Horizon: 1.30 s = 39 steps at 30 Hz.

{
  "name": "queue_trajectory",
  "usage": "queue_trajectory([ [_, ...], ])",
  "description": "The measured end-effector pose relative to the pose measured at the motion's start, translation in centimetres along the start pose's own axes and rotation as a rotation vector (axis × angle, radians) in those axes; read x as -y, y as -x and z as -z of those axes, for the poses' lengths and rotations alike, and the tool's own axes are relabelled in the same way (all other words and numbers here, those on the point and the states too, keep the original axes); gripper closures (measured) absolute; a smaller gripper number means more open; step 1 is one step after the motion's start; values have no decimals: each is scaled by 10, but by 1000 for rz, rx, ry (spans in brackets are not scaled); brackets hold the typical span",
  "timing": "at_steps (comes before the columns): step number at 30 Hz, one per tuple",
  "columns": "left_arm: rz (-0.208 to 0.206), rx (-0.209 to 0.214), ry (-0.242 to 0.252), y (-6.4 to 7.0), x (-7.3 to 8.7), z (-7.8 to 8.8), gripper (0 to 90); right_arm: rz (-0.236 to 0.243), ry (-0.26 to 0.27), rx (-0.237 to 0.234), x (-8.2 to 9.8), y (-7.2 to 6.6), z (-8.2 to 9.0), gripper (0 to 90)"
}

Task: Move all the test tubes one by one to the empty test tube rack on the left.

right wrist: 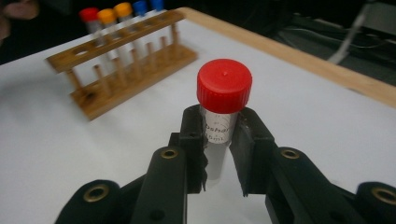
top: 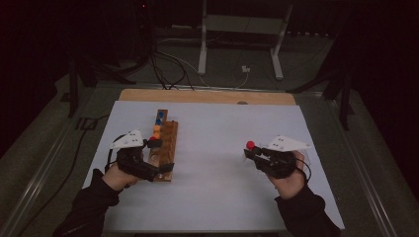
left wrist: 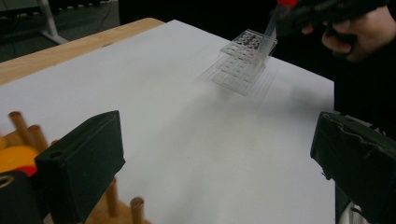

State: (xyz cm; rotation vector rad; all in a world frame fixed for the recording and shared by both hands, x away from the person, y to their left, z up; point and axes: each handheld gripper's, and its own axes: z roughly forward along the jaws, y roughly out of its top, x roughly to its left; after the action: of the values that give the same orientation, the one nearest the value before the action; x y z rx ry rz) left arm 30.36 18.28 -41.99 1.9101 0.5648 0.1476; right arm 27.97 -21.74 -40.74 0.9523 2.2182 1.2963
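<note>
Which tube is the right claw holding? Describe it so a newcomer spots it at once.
Start at the white sheet on the table and go to its right side, where the right claw is shut on a clear tube with a red cap, held upright. The other capped tubes stand in the wooden rack at the left; this one is out of the rack, clamped between the black jaws.

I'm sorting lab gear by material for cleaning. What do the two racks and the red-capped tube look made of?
Brown rack: wood, matte, with visible grain and dowel posts. Clear rack: see-through, probably acrylic or similar plastic. Red-capped tube in the right gripper: translucent printed body, likely plastic; its cap looks like smooth moulded plastic.
</note>
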Motion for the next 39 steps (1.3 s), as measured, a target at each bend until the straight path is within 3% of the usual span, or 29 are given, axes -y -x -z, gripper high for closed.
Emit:
queue_trajectory([
  [9,-22,57,-7,10,-15,-21,38,57,-44,-82,6,-28,-21,744],
  [20,-62,149,-22,31,-37,-55,76,88,-45,-138,3,-42,-30,744],
  [27,-95,189,-17,43,-49,-74,185,95,-36,-154,2,-46,-27,744],
  [32,-112,191,-30,50,-52,-88,289,93,-34,-157,2,-46,-25,744],
  [39,-125,209,-31,53,-57,-100,496,89,-35,-158,2,-46,-24,744],
])
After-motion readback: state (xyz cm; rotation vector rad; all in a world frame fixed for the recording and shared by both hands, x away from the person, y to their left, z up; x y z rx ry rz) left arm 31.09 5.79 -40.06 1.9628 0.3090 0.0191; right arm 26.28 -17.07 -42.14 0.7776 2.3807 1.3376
